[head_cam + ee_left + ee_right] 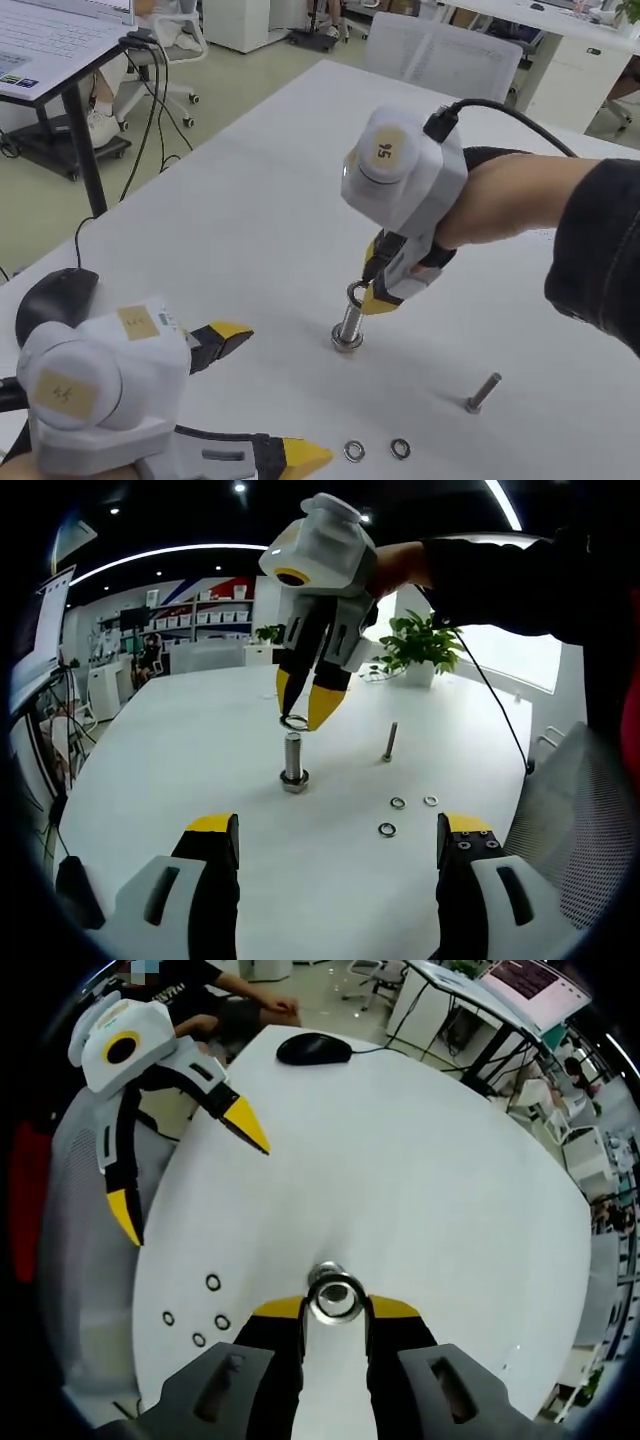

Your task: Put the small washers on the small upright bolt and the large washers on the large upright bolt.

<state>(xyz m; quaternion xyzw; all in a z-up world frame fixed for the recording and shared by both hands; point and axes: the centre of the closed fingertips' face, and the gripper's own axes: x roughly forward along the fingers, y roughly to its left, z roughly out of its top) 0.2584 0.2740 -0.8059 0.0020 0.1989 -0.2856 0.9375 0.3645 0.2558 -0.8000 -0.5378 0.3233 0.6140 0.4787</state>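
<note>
Near left, the left tool spreads its 2 jaws wide, empty. Loose washers lie on the white surface just right of it, the small bolt beyond them. Farther, the right tool pinches a large washer over the large upright bolt.

white table | on it: large bolt, small bolt, loose washers, mouse

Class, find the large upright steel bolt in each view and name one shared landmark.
Head view: large upright steel bolt, just below centre, under the right tongs holding a steel washer.
Left gripper view: near centre.
Right gripper view: bottom centre, end-on between the tongs.
Shared landmark: small loose steel washers nearby.
</note>
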